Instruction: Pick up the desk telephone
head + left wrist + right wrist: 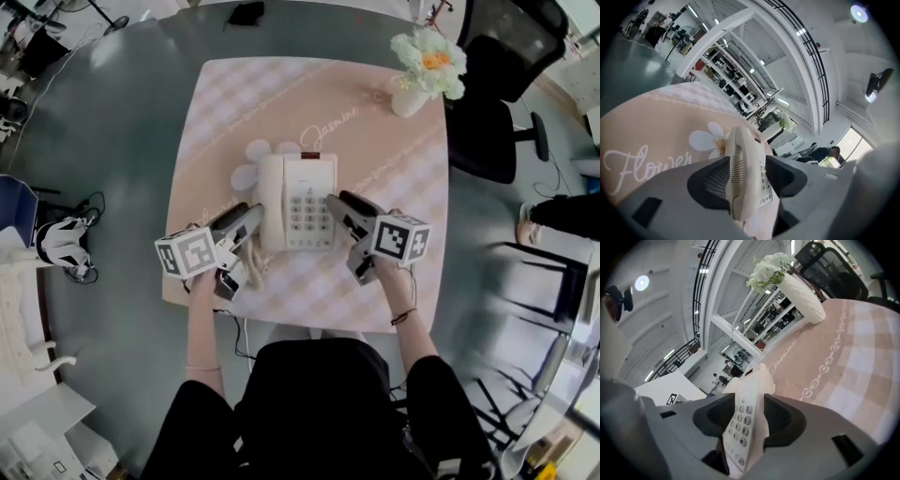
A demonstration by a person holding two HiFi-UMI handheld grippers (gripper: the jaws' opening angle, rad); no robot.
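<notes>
The telephone (298,202) lies lengthwise between them, the left claw (246,217) beside its handset (272,202) and the right claw (339,206) beside its keypad (307,211), both gaping, equally near.

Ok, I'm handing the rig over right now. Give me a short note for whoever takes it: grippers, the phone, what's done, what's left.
Left gripper: open, jaws straddling the handset side of the white plastic desk telephone; no clamp seen.
Right gripper: open, jaws straddling the telephone's keypad side.
Telephone: sitting flat on the pink checked tablecloth, handset on its cradle.
Done: both grippers placed at its two sides.
Left: close both grippers on it, then probably lift it evenly so it stays level.
</notes>
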